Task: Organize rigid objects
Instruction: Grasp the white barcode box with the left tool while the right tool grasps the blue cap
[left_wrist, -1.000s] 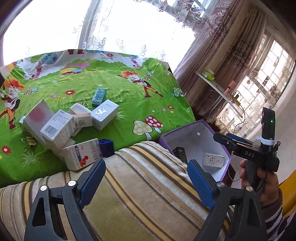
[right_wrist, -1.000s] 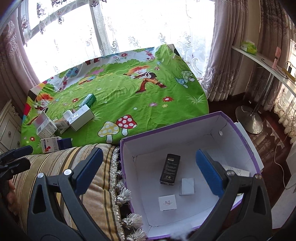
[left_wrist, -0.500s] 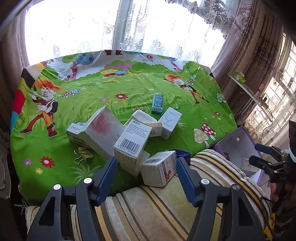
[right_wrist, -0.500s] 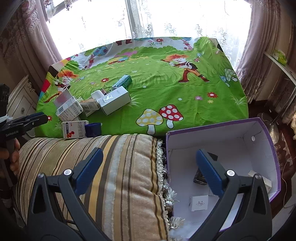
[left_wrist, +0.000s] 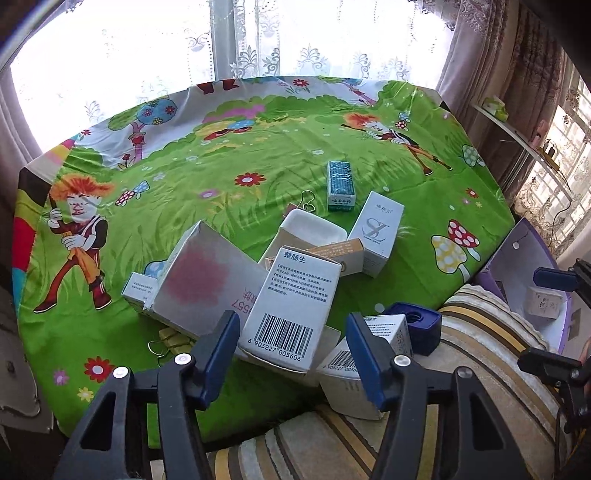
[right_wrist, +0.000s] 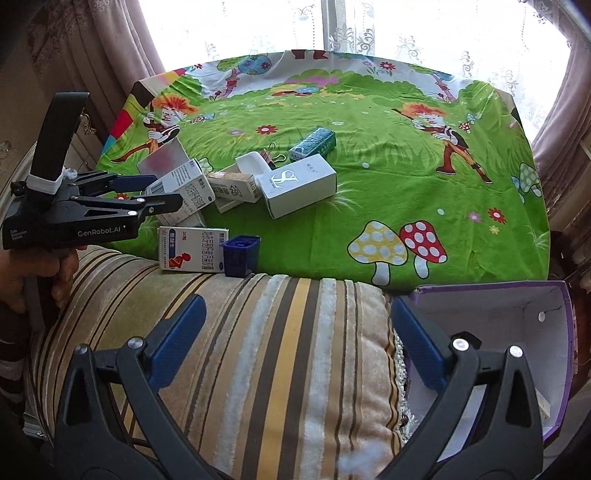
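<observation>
Cardboard barcode box (left_wrist: 291, 314) sits between closing left gripper (left_wrist: 291, 354) pads, untouched; right gripper (right_wrist: 295, 347) released.

My left camera is looking steeply down, close over the box pile (left_wrist: 295, 280); my right is sitting farther back above the striped cushion (right_wrist: 280, 354) (both are sharing the green tablecloth (right_wrist: 388, 155)).

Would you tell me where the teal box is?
In both views the teal box lies on the green cloth, just beyond the white monogram carton.
</observation>
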